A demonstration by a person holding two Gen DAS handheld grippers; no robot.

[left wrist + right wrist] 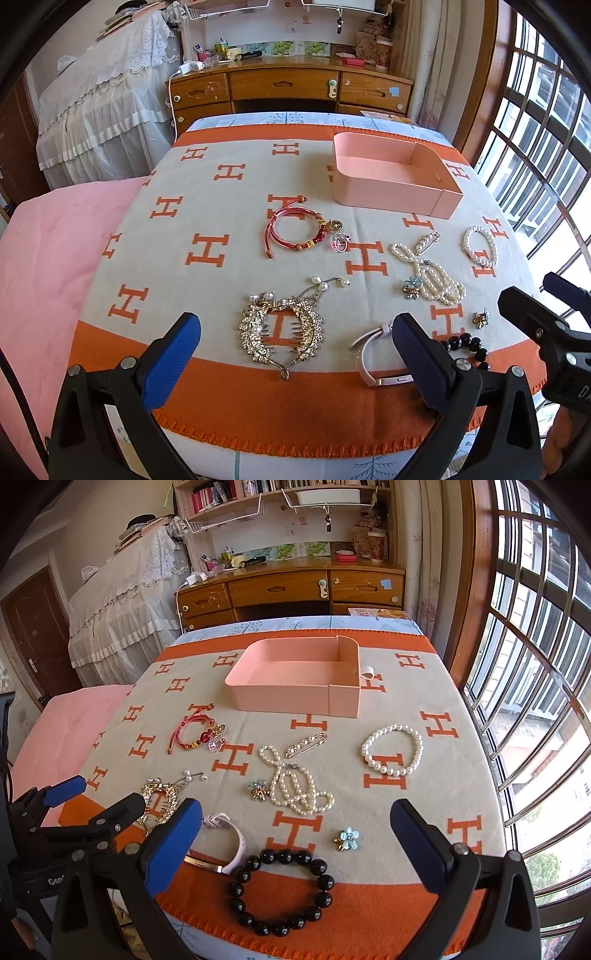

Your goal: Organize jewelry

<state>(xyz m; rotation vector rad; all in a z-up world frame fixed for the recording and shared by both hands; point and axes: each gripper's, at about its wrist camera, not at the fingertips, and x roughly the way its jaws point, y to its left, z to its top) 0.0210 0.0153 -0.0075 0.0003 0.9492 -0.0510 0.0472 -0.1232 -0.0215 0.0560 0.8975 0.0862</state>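
Observation:
A pink open box [391,177] [295,679] sits at the far side of the orange-and-cream blanket. Jewelry lies spread in front of it: a red cord bracelet [295,232] [197,733], a gold crystal hair comb [282,330] [160,799], a pearl necklace [430,275] [295,782], a pearl bracelet [480,245] [392,749], a black bead bracelet [282,893] [465,345], a pink watch [373,354] [221,845], a blue flower earring [347,838] and a safety-pin brooch [306,744]. My left gripper [295,350] is open above the comb. My right gripper [295,842] is open above the black bracelet.
The blanket [207,206] covers a small table; a pink cushion [55,251] lies to its left. A wooden desk with drawers [291,88] stands behind, a lace-covered piece of furniture [103,103] at left, barred windows [535,664] at right. A second flower earring [258,790] lies by the necklace.

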